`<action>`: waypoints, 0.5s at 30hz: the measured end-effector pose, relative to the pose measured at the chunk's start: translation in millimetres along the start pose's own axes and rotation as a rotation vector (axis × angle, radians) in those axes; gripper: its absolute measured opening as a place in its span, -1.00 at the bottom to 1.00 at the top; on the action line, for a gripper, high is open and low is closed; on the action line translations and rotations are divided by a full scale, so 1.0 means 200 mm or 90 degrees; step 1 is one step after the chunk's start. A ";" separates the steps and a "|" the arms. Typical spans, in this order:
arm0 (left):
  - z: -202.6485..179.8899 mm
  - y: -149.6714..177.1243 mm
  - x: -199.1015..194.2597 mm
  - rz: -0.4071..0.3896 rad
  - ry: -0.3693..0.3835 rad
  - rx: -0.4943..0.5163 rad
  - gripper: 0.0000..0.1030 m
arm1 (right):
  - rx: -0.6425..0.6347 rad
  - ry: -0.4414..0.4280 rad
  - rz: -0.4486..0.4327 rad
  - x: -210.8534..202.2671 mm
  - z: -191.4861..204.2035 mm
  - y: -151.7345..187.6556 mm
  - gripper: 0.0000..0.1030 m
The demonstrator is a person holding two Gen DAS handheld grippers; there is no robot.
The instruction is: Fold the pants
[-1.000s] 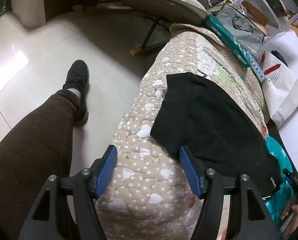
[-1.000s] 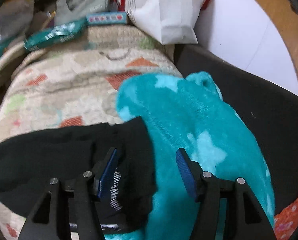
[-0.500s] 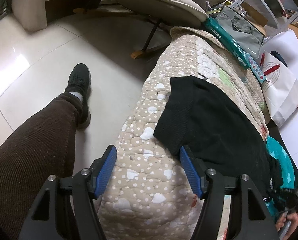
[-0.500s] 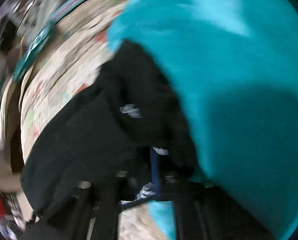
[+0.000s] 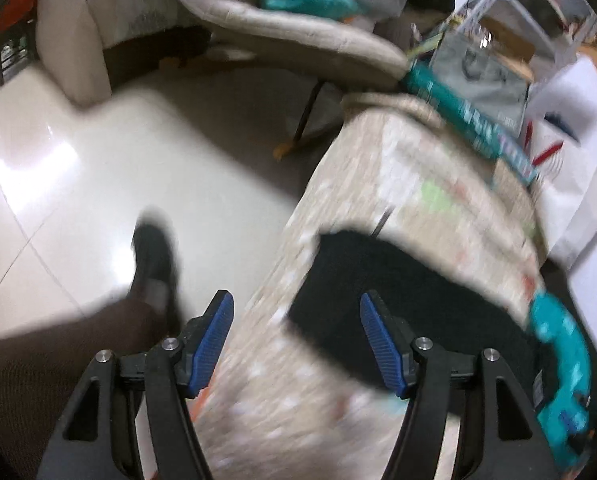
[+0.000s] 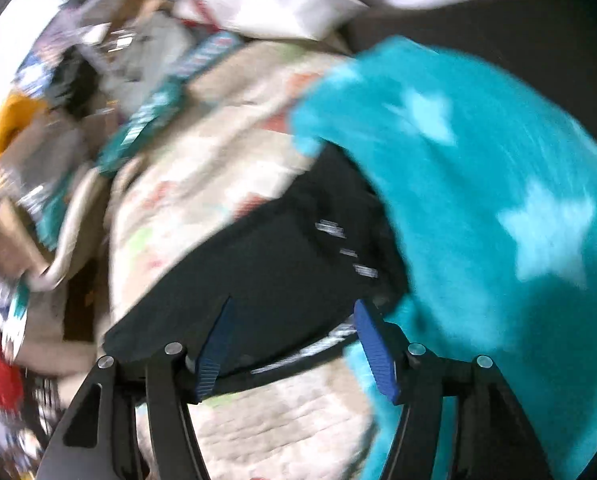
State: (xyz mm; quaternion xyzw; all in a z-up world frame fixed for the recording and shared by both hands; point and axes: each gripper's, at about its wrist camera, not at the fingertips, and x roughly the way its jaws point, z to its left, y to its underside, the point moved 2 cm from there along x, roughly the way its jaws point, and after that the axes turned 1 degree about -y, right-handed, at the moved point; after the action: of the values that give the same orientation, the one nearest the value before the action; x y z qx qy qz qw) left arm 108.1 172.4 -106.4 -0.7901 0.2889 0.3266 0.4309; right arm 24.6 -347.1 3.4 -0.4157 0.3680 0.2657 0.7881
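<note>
One black pants [image 5: 410, 300] bundle, seemingly folded, on quilt [image 5: 378, 184].

Motion blur smears both views, leaving the print on the black pants [image 6: 282, 264] illegible, their far end hidden under the teal blanket [image 6: 478, 168], and the clutter [image 6: 110, 80] behind the quilted cover [image 5: 398, 184] beyond identification.

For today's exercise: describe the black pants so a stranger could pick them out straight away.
Find the long seat covered in a beige patterned quilt. The black pants lie flat on top of it, beside a teal star-print blanket. They are the only plain black cloth there.
</note>
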 end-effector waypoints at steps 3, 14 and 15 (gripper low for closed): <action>-0.10 -0.14 -0.03 -0.026 0.026 -0.029 0.27 | -0.081 -0.017 0.027 0.01 0.17 0.01 0.49; 0.17 0.04 0.10 0.058 0.061 -0.142 0.26 | -0.415 -0.144 0.218 0.64 1.06 0.14 0.49; 0.20 0.07 0.13 0.076 0.069 -0.154 0.26 | -0.426 -0.160 0.235 0.69 1.13 0.15 0.49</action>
State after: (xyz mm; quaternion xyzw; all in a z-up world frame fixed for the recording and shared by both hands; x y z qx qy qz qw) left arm 102.6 195.7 -150.1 -0.8341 0.3165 0.3413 0.2958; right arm 163.9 -124.3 -34.4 -0.5403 0.2303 0.5568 0.5874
